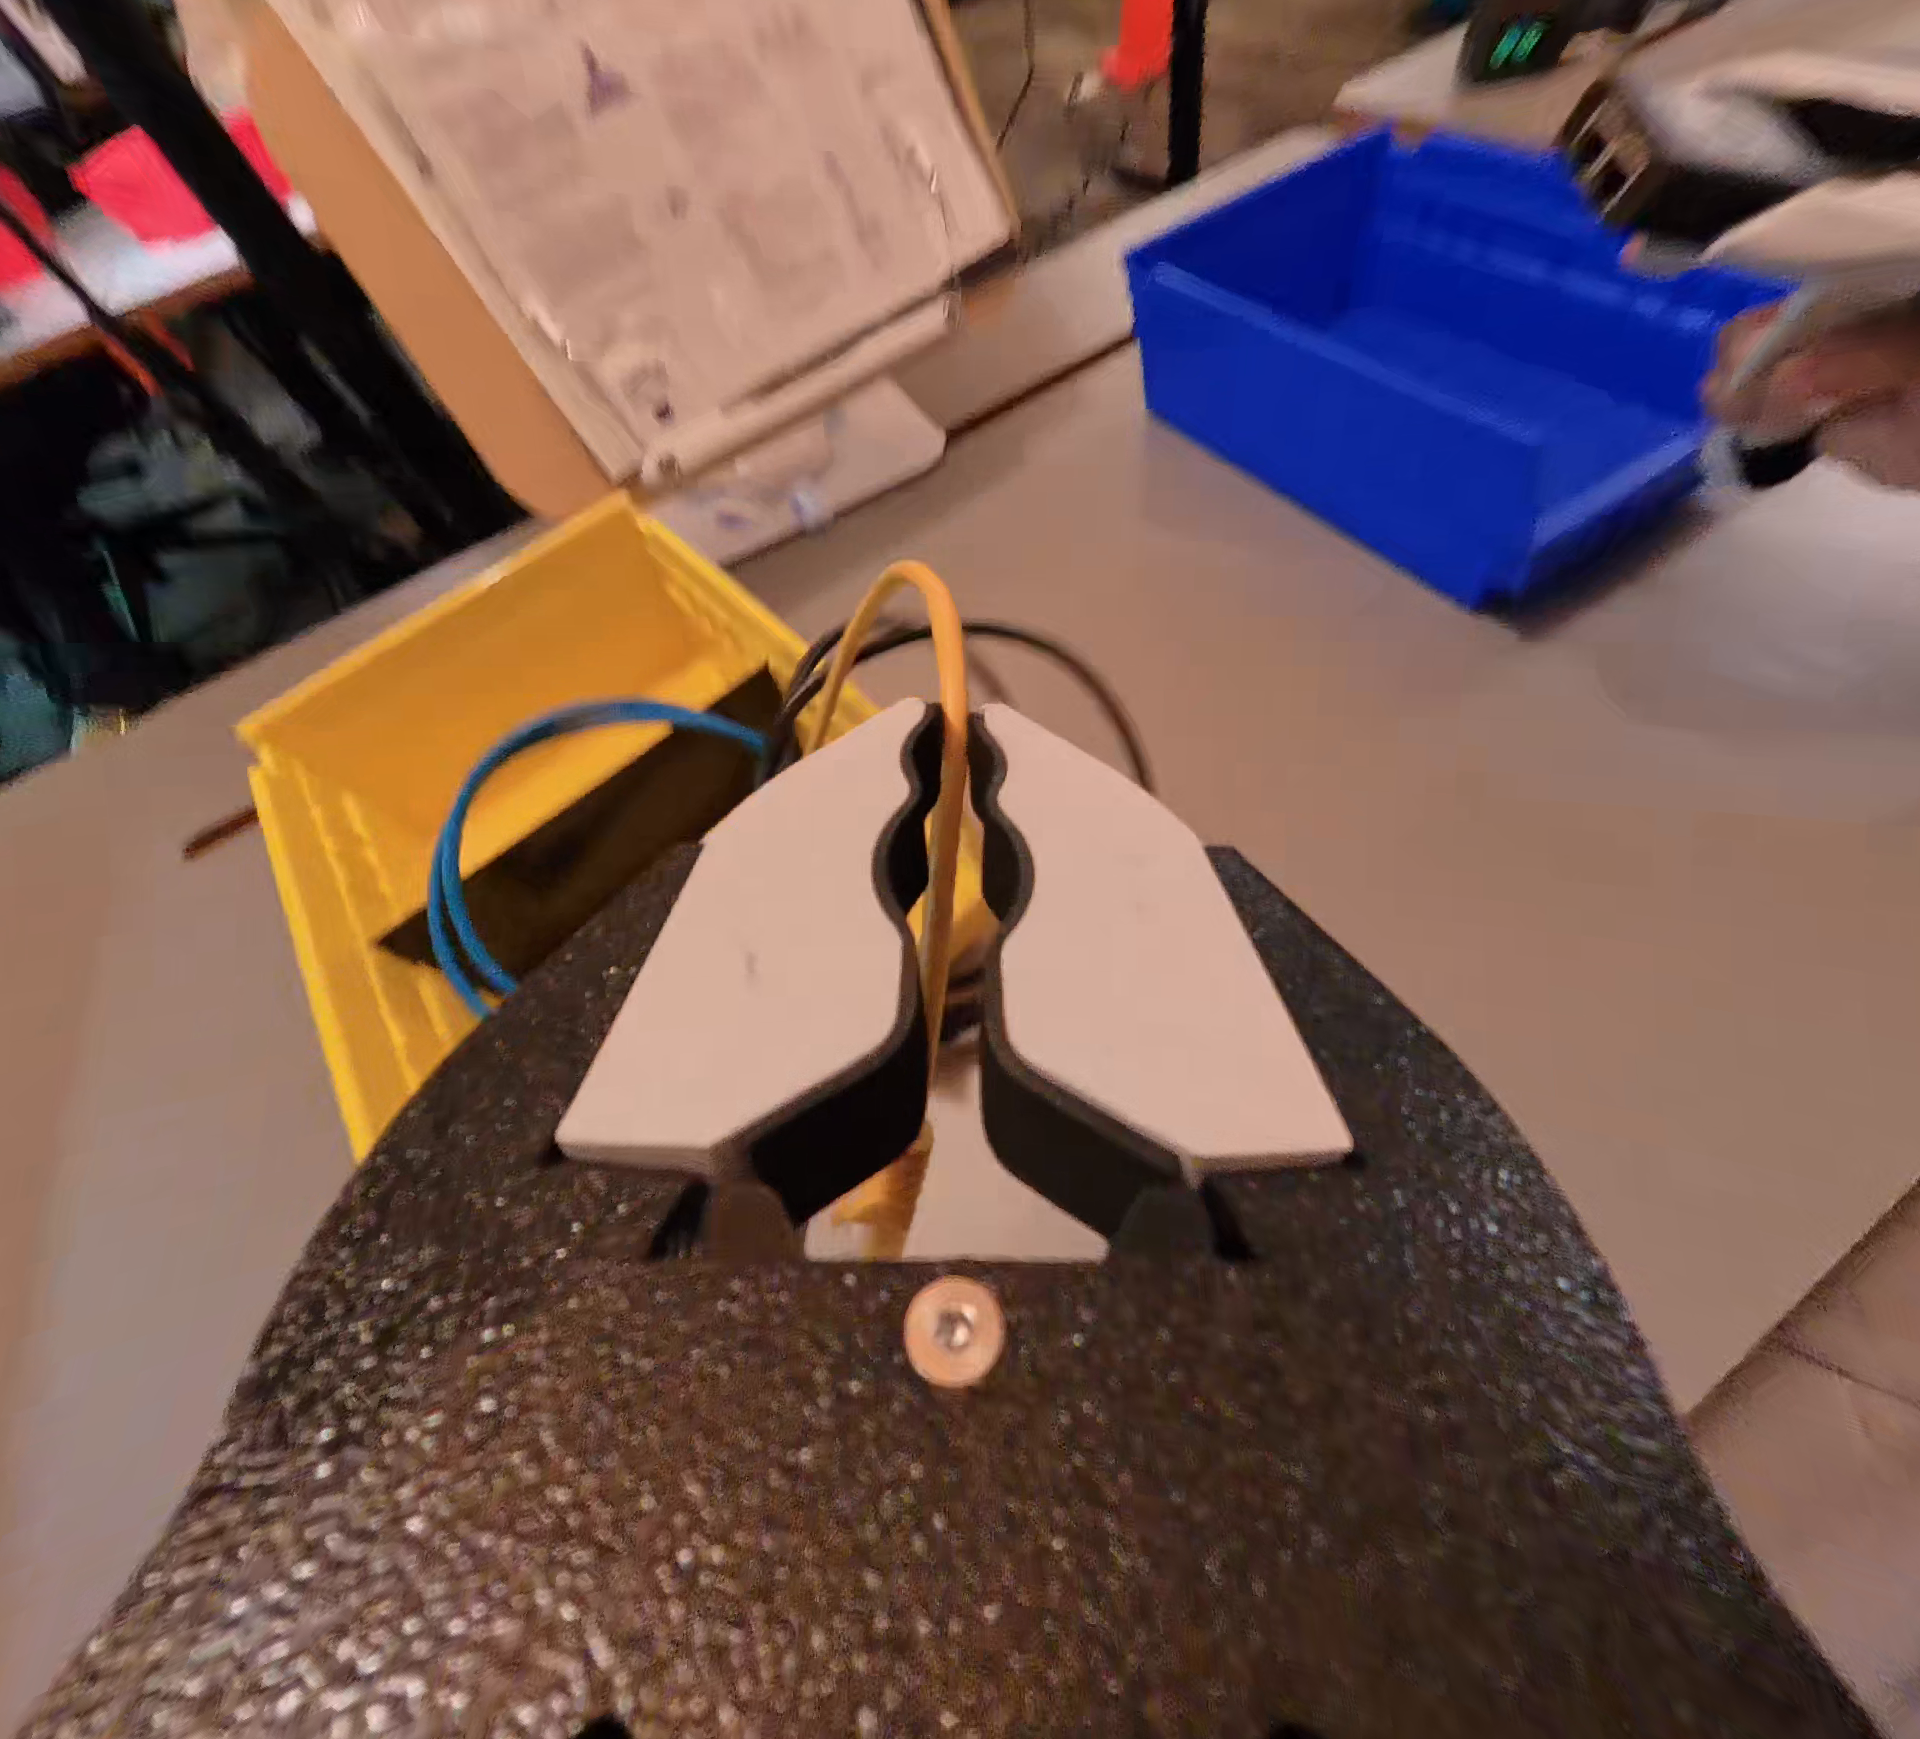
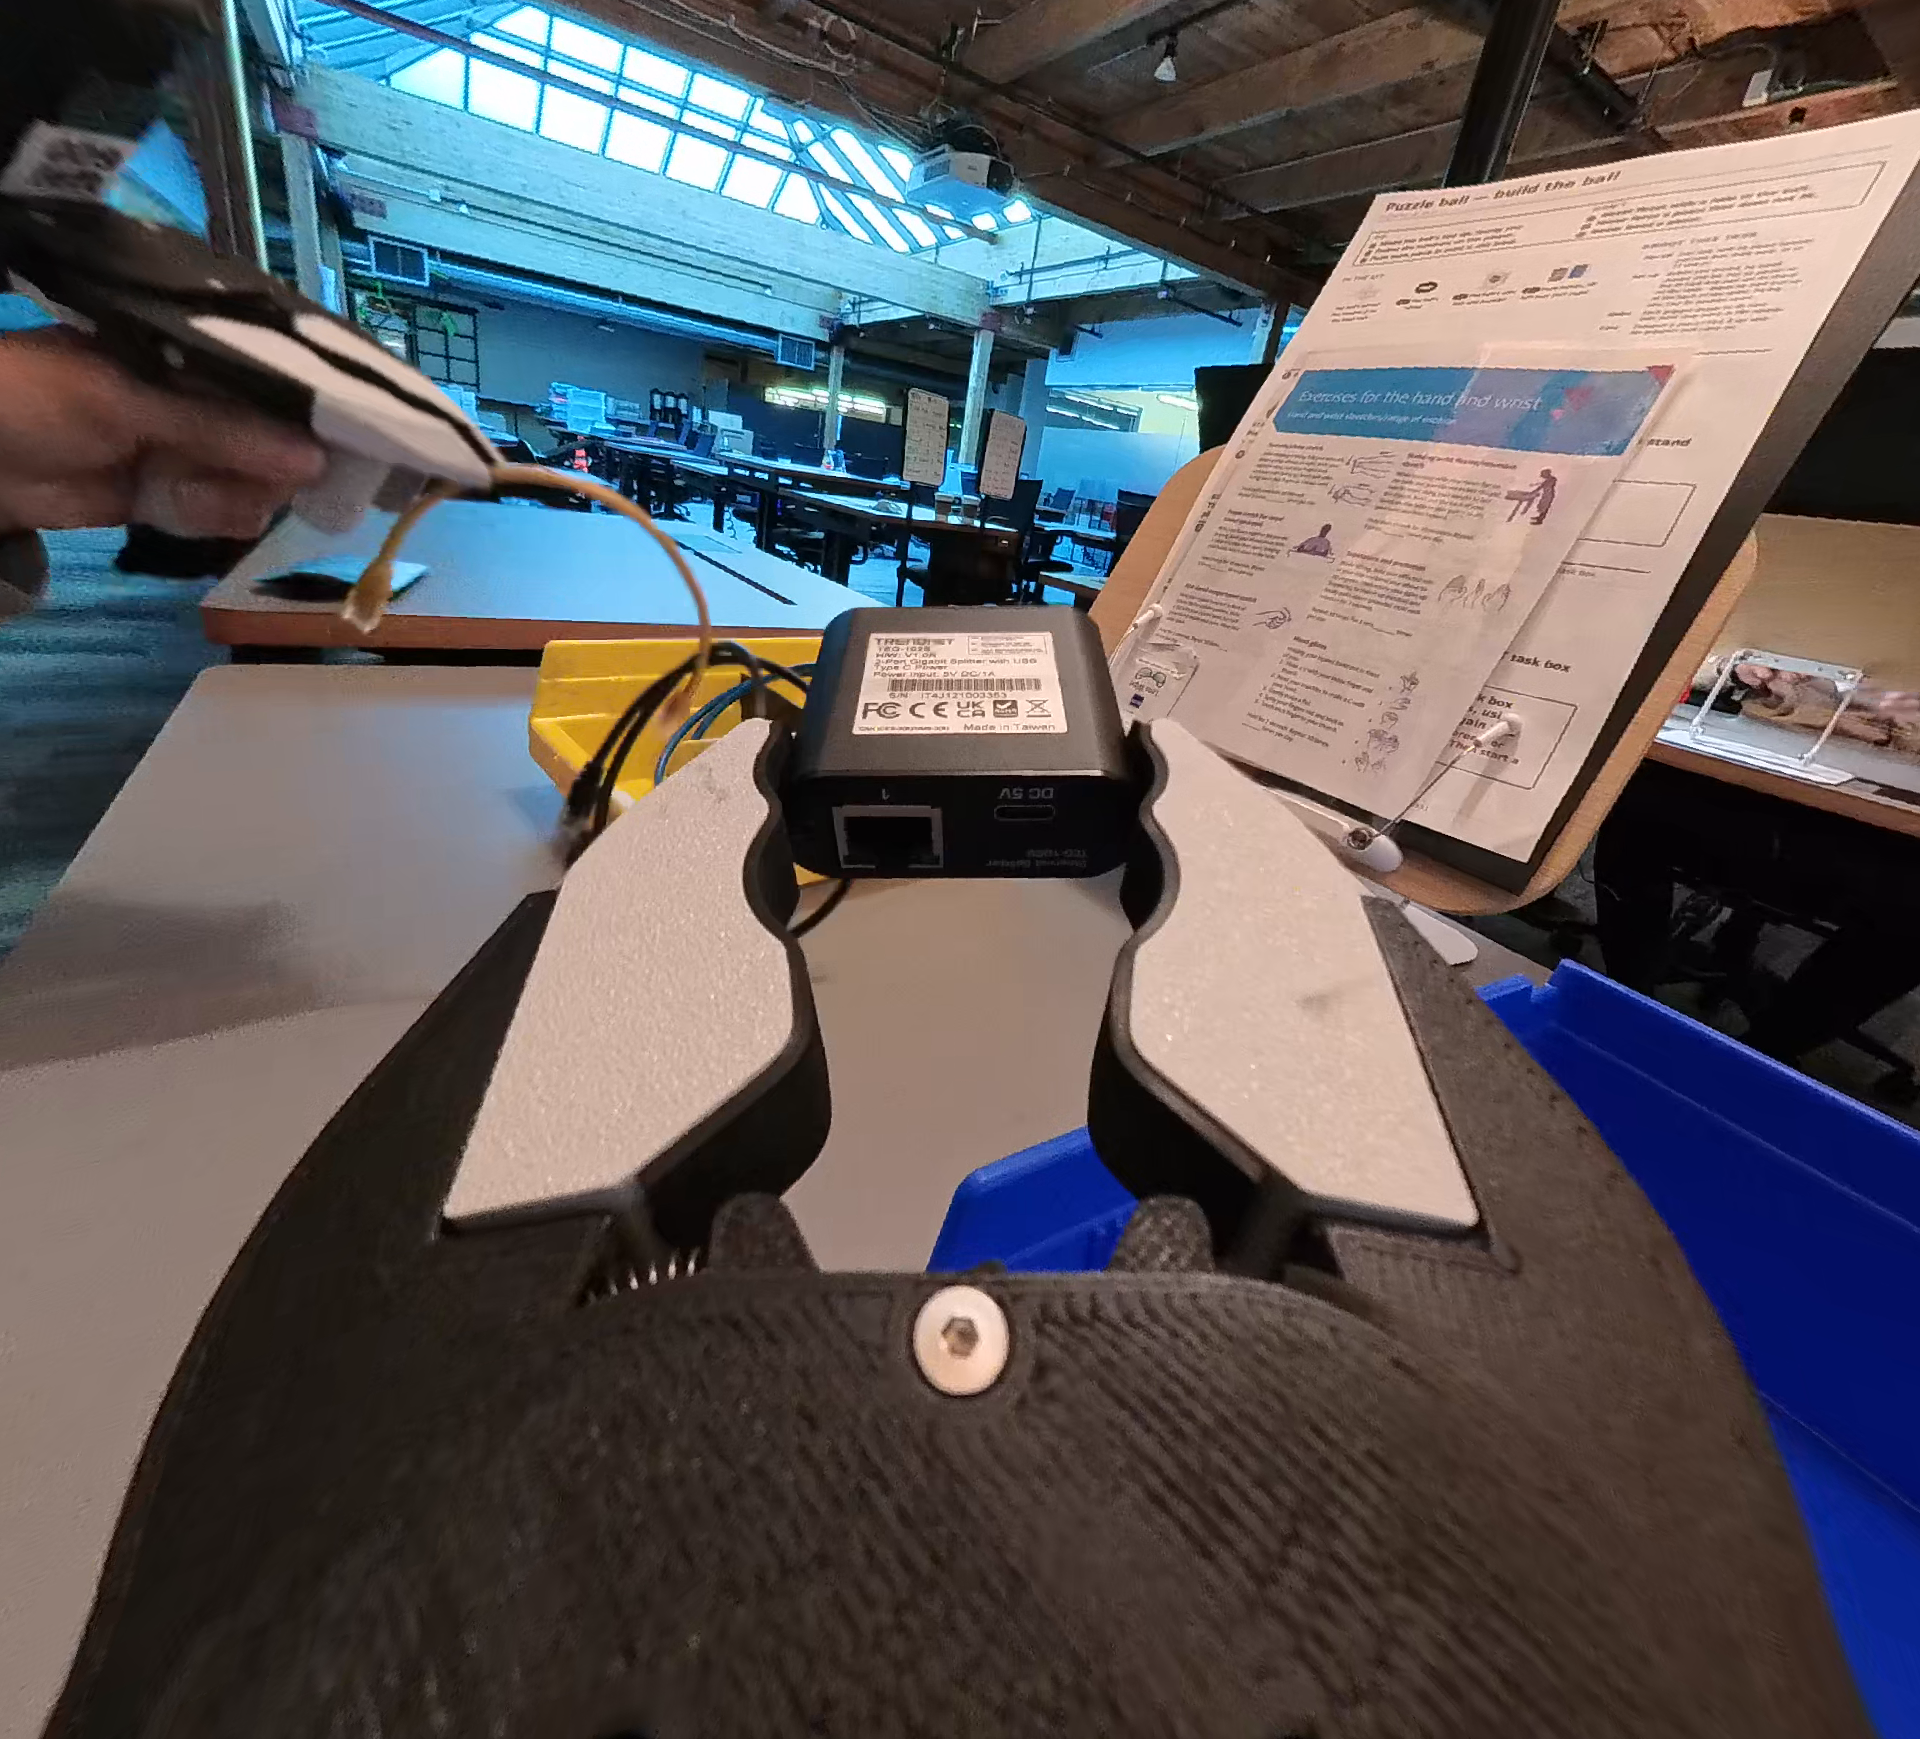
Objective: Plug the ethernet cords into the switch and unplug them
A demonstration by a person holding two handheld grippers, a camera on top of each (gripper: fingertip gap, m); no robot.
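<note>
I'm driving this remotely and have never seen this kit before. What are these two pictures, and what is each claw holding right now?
There is no robot arm here: a person holds a two-finger claw in each hand, and each claw carries a camera looking forward along its fingers.

The left wrist view shows the left gripper shut on a yellow ethernet cord. The cord loops up out of the yellow bin, which also holds a blue cord and black cords. In the right wrist view the yellow cord's plug hangs free below that claw.

The right wrist view shows the right gripper clamped on the small black switch, its empty port facing the camera. Nothing is plugged into that port.

Also on the grey table: a blue bin and a stand of printed sheets.
</note>
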